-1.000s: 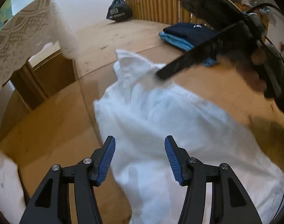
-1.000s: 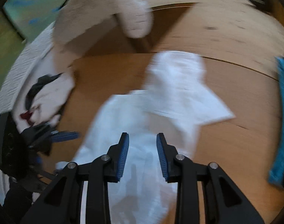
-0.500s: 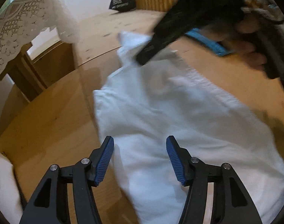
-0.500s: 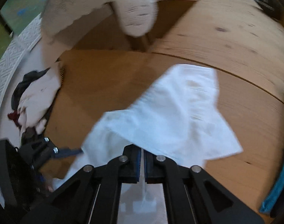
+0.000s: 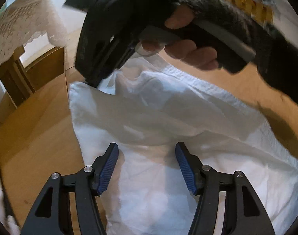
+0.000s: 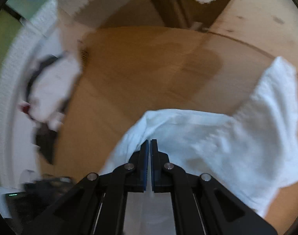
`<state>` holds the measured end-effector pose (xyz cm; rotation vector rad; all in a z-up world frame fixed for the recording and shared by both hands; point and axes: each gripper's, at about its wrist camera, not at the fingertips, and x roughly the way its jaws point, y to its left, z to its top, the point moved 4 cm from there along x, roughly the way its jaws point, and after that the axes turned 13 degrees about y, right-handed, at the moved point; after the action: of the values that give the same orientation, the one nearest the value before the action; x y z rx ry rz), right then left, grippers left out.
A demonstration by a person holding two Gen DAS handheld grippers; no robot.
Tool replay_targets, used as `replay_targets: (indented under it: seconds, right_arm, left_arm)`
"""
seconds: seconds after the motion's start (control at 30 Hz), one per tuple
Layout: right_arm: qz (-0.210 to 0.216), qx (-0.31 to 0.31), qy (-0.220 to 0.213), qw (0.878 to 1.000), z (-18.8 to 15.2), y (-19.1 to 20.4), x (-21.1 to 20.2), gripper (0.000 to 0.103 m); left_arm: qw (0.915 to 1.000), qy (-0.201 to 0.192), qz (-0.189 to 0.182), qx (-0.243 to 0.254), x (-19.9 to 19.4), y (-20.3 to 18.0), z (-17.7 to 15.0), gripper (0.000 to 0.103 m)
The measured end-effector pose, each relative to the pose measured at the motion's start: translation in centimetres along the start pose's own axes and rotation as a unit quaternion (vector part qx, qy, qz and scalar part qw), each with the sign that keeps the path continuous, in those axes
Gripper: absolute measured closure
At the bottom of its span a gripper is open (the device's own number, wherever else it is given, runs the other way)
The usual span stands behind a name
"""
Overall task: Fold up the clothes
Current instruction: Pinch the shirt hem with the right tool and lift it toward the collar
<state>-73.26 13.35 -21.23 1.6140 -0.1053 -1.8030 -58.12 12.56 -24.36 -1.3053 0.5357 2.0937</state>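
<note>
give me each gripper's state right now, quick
left gripper: jaws opening, nothing pinched, over the white garment.
right gripper: shut on a fold of the white garment.

garment (image 5: 168, 121) on table (image 5: 37, 133) | clothes pile (image 6: 51, 90) left

Floor: we saw a wooden floor (image 5: 37, 129) filling the lower left, from 7 to 9 o'clock in the left wrist view.
Lace cloth: a white lace cloth (image 5: 21, 25) hung at 10 o'clock, draped over a wooden table leg (image 5: 13, 78).
Clothes pile: in the right wrist view, a blurred heap of white and dark clothes (image 6: 49, 90) lay at 9 o'clock, on a white textured surface (image 6: 10, 74).
</note>
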Motion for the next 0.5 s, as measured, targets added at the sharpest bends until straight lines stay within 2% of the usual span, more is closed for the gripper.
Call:
replay_targets:
  seconds: [0.03, 0.07, 0.1, 0.13, 0.3, 0.37, 0.43, 0.5]
  right_arm:
    - [0.018, -0.002, -0.027, 0.999, 0.1, 0.2, -0.9, 0.101]
    - [0.011, -0.012, -0.048, 0.999, 0.2, 0.4, -1.7, 0.101]
    - [-0.028, -0.015, -0.048, 0.998, 0.5, 0.2, -1.9, 0.101]
    - [-0.048, -0.012, -0.036, 0.998, 0.6, -0.1, -1.7, 0.101]
    - [-0.086, -0.01, 0.024, 0.996, -0.9, -1.4, -1.4, 0.101]
    - [-0.086, -0.016, 0.045, 0.995, -1.1, -1.6, -0.4, 0.101]
    - [-0.077, -0.027, 0.047, 0.996, -0.9, -1.3, 0.9, 0.101]
    - [-0.093, -0.037, 0.019, 0.995, 0.0, -0.7, 1.4, 0.103]
  left_arm:
    - [1.0, -0.001, 0.0, 0.001, 0.0, 0.0, -0.1, 0.043]
    - [1.0, -0.002, -0.001, 0.002, 0.0, 0.0, -0.2, 0.043]
    - [1.0, -0.003, 0.0, 0.002, -0.1, 0.0, -0.4, 0.043]
    - [1.0, -0.004, 0.002, 0.002, -0.1, -0.1, -0.4, 0.043]
    - [1.0, -0.002, 0.005, 0.002, -0.1, 0.1, -0.7, 0.042]
    - [0.9999, 0.0, 0.012, 0.005, -0.1, -0.1, -0.6, 0.042]
    - [0.9998, 0.002, 0.02, 0.01, -0.2, -0.2, -0.3, 0.041]
    - [0.9997, 0.003, 0.022, 0.01, -0.3, -0.1, 0.3, 0.041]
